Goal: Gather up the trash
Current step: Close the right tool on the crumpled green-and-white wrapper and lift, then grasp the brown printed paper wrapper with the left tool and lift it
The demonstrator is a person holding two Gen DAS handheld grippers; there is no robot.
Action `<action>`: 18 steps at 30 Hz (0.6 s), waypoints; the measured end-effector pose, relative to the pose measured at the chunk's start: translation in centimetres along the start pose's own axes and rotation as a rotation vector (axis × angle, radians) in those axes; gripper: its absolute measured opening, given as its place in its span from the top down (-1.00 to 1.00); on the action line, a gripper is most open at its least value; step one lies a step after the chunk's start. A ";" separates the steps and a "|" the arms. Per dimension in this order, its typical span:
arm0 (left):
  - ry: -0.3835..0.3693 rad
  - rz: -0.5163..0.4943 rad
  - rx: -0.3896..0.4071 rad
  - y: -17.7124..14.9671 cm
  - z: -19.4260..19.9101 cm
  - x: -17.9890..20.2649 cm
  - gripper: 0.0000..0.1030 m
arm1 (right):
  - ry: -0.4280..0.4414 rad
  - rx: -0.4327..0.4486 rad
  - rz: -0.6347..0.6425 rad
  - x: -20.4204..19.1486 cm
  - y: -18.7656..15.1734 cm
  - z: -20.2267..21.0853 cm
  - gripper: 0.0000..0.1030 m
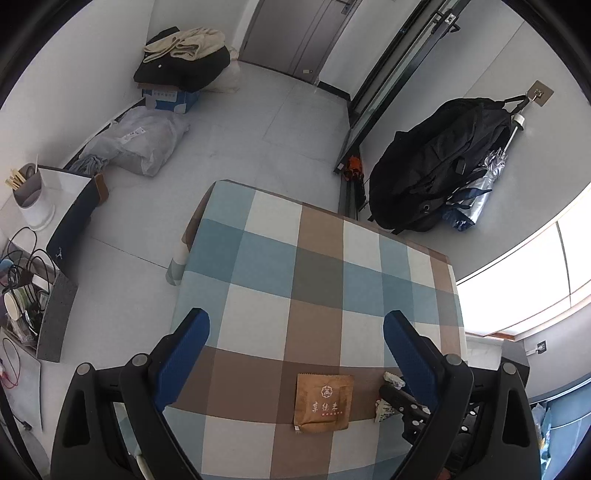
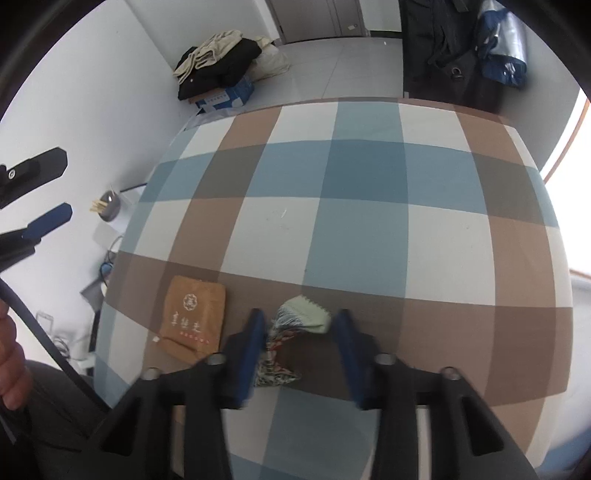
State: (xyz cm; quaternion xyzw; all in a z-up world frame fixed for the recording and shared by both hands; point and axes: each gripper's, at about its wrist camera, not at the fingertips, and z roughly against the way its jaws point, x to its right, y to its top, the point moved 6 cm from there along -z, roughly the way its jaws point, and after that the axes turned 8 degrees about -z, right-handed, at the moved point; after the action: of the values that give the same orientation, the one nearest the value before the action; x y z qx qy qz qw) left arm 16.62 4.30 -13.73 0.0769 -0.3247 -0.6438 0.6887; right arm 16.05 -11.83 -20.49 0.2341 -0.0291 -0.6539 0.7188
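Two grippers over a checked tablecloth (image 2: 354, 177) with wrappers on it

The cloth covers the table; a brown paper packet (image 2: 194, 317) lies flat near its front edge. Just right of it, a crumpled printed wrapper (image 2: 295, 325) sits between the right gripper (image 2: 300, 326) pads — both appear to touch it, grasped. The left gripper (image 1: 295, 328) hangs above, jaws spread wide — empty.

A lived-in room at home

We see a table (image 1: 321, 266) under a checked cloth, clothes (image 1: 184, 55) heaped on a box (image 1: 171, 99) in the corner, a backpack (image 1: 436, 166) and umbrella (image 1: 476, 184) hung from a wall hook (image 1: 537, 95), a door (image 1: 295, 33), tiled floor (image 1: 240, 122).
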 end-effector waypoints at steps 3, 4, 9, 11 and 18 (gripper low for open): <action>0.019 -0.004 -0.034 -0.6 -0.9 -0.1 -0.81 | -0.001 0.004 0.026 -0.1 -0.1 0.2 0.45; 0.019 -0.008 -0.050 -1.0 -1.3 -0.1 -0.81 | -0.002 0.009 0.033 -0.1 0.0 0.3 0.46; 0.031 -0.063 -0.126 -3.0 -2.7 0.7 -0.81 | 0.022 0.038 -0.007 1.1 0.3 1.5 0.47; 0.025 -0.090 -0.158 -3.7 -3.2 1.1 -0.81 | 0.035 0.047 -0.043 2.0 0.6 2.0 0.47; 0.034 -0.173 -0.272 -6.4 -5.2 2.8 -0.81 | 0.062 0.077 -0.135 4.6 0.8 4.0 0.47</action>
State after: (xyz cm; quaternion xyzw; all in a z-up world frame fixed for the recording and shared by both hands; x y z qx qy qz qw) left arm 13.99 -0.94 -20.17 0.0214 -0.2153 -0.7371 0.6402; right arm 16.05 -17.38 -17.87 0.2833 -0.0163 -0.6917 0.6641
